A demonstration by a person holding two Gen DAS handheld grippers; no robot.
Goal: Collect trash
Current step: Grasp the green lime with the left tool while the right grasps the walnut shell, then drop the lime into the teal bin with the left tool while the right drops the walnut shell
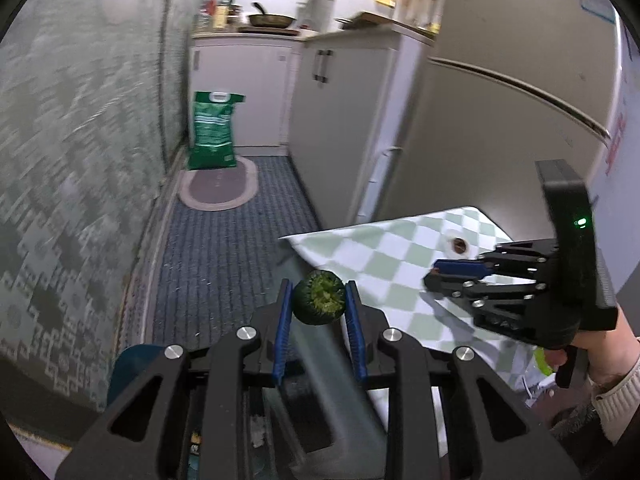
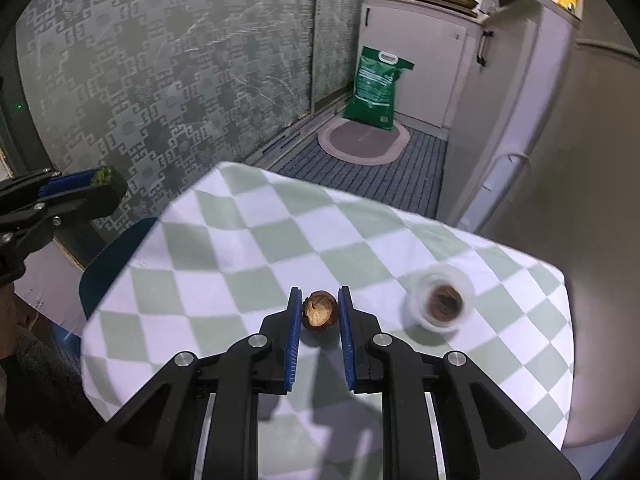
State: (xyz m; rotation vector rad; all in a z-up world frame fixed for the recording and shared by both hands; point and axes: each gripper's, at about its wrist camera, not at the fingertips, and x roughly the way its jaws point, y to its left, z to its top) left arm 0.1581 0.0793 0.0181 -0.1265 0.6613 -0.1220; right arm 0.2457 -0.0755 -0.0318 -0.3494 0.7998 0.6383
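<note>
In the left wrist view my left gripper [image 1: 319, 286] is shut on a round dark-green peel piece [image 1: 319, 300] with a pale green inside, held in the air beyond the table's corner. In the right wrist view my right gripper [image 2: 320, 292] is shut on a brown shell half [image 2: 319, 310] just above the green-and-white checked tablecloth [image 2: 248, 240]. Right of it a small clear plastic cup [image 2: 440, 302] with something brown inside lies on the cloth. At the far left of this view the left gripper [image 2: 106, 184] shows with the green piece [image 2: 105, 175].
A grey fridge [image 1: 500, 112] and white cabinets [image 1: 340, 92] stand close along the right. A green sack [image 1: 214, 132] and an oval rug [image 1: 218, 188] sit at the far end of the narrow floor. A patterned wall [image 1: 80, 140] runs on the left. A blue chair [image 2: 116, 256] stands by the table.
</note>
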